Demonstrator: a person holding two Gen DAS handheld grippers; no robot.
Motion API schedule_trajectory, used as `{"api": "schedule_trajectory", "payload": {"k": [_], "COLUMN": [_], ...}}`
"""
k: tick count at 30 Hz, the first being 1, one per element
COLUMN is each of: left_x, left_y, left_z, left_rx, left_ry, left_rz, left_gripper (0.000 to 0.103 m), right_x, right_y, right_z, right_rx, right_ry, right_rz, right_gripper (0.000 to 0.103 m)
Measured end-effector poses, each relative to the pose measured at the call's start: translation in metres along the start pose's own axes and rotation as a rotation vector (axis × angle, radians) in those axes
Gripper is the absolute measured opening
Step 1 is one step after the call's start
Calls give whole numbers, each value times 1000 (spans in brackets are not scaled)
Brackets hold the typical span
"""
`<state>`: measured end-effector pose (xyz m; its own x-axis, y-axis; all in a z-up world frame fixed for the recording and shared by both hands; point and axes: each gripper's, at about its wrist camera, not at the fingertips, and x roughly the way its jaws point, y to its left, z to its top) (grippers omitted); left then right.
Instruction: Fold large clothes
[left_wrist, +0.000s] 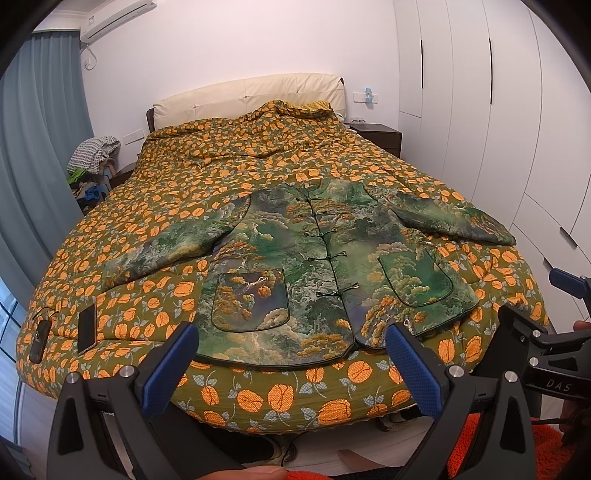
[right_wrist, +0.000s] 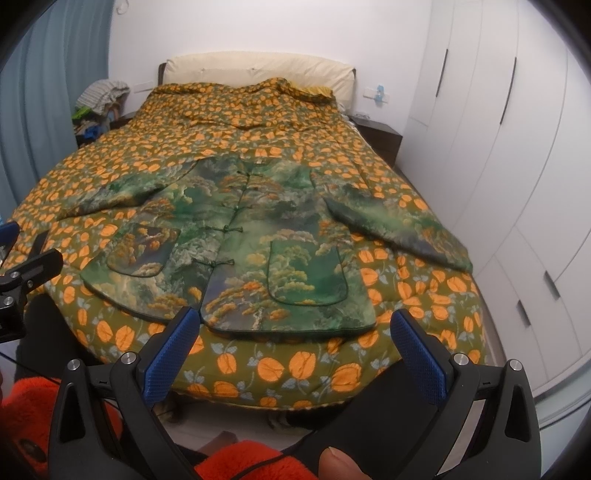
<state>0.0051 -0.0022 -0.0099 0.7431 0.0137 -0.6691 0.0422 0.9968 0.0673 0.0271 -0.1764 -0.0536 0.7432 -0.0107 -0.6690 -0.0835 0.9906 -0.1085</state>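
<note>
A green jacket (left_wrist: 314, 258) with a landscape print, knot buttons and two patch pockets lies flat and face up on the bed, sleeves spread to both sides, hem toward me. It also shows in the right wrist view (right_wrist: 251, 251). My left gripper (left_wrist: 291, 365) is open and empty, held off the foot of the bed just short of the hem. My right gripper (right_wrist: 291, 354) is open and empty, in front of the jacket's right hem corner. The right gripper also shows at the right edge of the left wrist view (left_wrist: 535, 306).
The bed carries an olive quilt with orange leaves (left_wrist: 258, 173). A phone (left_wrist: 87, 328) and a dark case (left_wrist: 38, 339) lie near the bed's left front corner. White wardrobes (left_wrist: 498, 129) stand on the right, a curtain (left_wrist: 33, 147) on the left, a nightstand (left_wrist: 380, 134) by the headboard.
</note>
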Motion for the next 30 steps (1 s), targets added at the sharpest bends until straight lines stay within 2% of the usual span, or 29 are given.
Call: {"api": "schedule_trajectory", "payload": {"k": [30], "left_x": [3], "left_y": [3], "left_z": [-1], "left_rx": [6], "left_ry": [2], "left_rz": [9], "left_gripper": [103], "right_x": [4], "right_y": [-1], "right_z": [1], "right_rx": [2], "right_ry": [7], "right_rz": [2], "right_gripper": [103]}}
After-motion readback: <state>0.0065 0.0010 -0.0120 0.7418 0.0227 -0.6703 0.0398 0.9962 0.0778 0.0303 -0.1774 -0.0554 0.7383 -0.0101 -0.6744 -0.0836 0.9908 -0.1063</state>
